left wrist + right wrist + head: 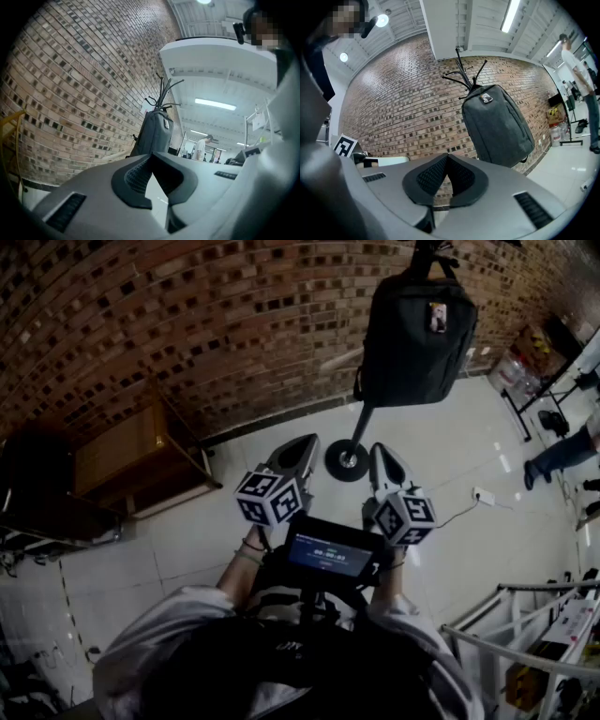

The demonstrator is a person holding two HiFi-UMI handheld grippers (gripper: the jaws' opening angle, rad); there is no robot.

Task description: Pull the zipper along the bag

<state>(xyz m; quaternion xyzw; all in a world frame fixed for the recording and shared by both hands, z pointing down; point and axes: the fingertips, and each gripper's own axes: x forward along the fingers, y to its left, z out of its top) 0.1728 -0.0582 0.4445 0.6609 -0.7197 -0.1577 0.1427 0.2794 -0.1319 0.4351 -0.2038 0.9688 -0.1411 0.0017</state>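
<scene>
A dark grey backpack hangs upright from a black coat stand in front of the brick wall. It also shows in the left gripper view and the right gripper view, well ahead of both grippers. I see no zipper pull clearly at this distance. My left gripper and right gripper are held side by side at chest height, pointing at the stand's round base. Both are shut with nothing between the pads, and neither touches the bag.
A wooden bench stands against the brick wall at the left. A white power strip with a cable lies on the pale floor at the right. A person's leg shows at far right, and a white rack stands at lower right.
</scene>
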